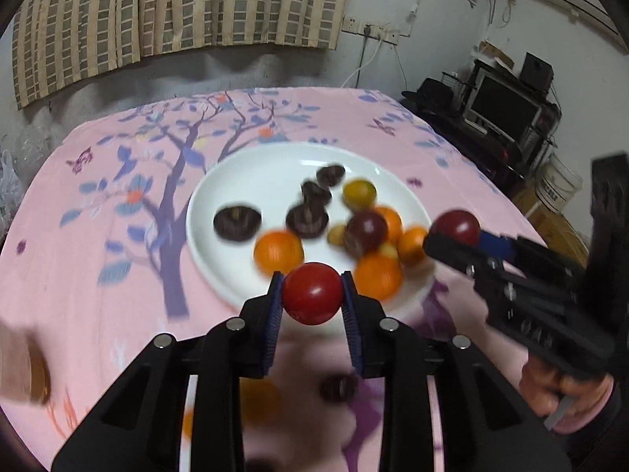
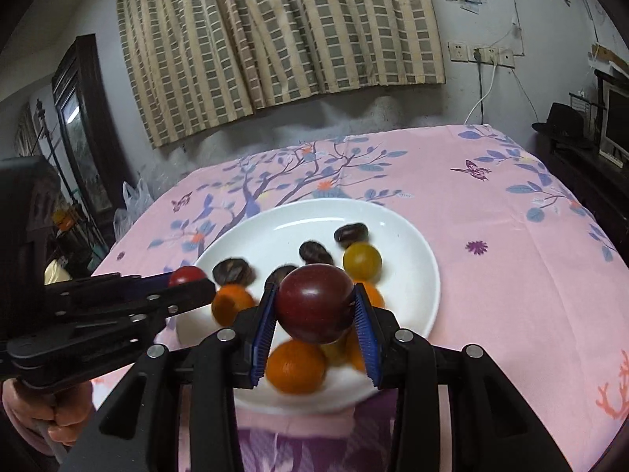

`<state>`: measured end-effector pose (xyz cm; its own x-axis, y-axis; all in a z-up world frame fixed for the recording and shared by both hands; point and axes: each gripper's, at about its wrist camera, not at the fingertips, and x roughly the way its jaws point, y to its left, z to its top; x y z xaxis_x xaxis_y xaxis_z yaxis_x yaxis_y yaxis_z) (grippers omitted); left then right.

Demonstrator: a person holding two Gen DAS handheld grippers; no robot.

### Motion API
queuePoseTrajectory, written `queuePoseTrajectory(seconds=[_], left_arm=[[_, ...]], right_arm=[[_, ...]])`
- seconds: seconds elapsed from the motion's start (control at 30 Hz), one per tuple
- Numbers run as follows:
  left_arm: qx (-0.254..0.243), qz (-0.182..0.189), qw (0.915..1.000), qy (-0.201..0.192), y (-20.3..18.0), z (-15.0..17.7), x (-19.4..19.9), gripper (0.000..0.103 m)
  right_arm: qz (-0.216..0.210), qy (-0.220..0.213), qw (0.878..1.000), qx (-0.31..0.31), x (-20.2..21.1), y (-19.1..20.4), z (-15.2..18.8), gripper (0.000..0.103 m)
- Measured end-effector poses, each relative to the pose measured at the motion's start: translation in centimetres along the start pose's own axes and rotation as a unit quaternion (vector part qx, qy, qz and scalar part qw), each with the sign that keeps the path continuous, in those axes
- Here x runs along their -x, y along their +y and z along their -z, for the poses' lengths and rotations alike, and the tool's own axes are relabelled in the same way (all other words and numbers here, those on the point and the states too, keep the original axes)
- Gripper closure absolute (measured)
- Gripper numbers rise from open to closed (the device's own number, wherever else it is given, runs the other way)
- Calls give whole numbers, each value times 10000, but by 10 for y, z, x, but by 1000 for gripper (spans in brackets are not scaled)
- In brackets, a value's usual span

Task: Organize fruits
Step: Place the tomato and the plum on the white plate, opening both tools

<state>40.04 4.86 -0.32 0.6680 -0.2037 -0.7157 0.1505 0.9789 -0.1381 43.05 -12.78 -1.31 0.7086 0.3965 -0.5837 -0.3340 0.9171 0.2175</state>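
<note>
A pink flowery cloth covers the surface (image 2: 511, 275), and a white plate (image 2: 393, 220) sits on it. The left gripper (image 1: 312, 295) has its fingers squeezed on a red tomato (image 1: 312, 293), just above the plate's near rim. The right gripper (image 2: 314, 306) is squeezed on a dark purple fruit (image 2: 314, 303), above the plate's fruit pile. Round, smooth fruit could slip out and roll away. Things are blurry, and whatever lies below the fingers is hard to tell.

Fruits (image 2: 295, 369) on plate (image 2: 412, 259), plate on table (image 2: 511, 275), curtain (image 2: 275, 31) behind.
</note>
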Motion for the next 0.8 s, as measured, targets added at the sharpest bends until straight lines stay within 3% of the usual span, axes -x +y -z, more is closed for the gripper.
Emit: queuePoseTrajectory(seconds=[0.13, 0.23, 0.3, 0.43, 0.5, 0.6, 0.8], left_arm=[[40, -127, 9999, 103, 7, -35, -38, 75], [2, -291, 9993, 237, 14, -48, -55, 70], [8, -489, 9987, 160, 17, -49, -54, 44], [226, -568, 9979, -227, 29, -45, -21, 21], [367, -699, 9964, -323, 35, -38, -3, 9], [488, -1014, 9926, -464, 41, -17, 28, 7], [897, -1613, 9793, -836, 60, 55, 75, 5]], right_arm=[[-11, 35, 10000, -41, -20, -6, -9, 61], [49, 47, 9999, -78, -21, -7, -10, 46], [-49, -40, 10000, -42, -11, -3, -11, 45], [-335, -196, 9992, 78, 16, 14, -11, 43], [-401, -205, 9987, 239, 26, 26, -7, 38], [-477, -110, 9974, 533, 37, 46, 11, 37], [-459, 504, 9897, 1262, 26, 86, 61, 37]])
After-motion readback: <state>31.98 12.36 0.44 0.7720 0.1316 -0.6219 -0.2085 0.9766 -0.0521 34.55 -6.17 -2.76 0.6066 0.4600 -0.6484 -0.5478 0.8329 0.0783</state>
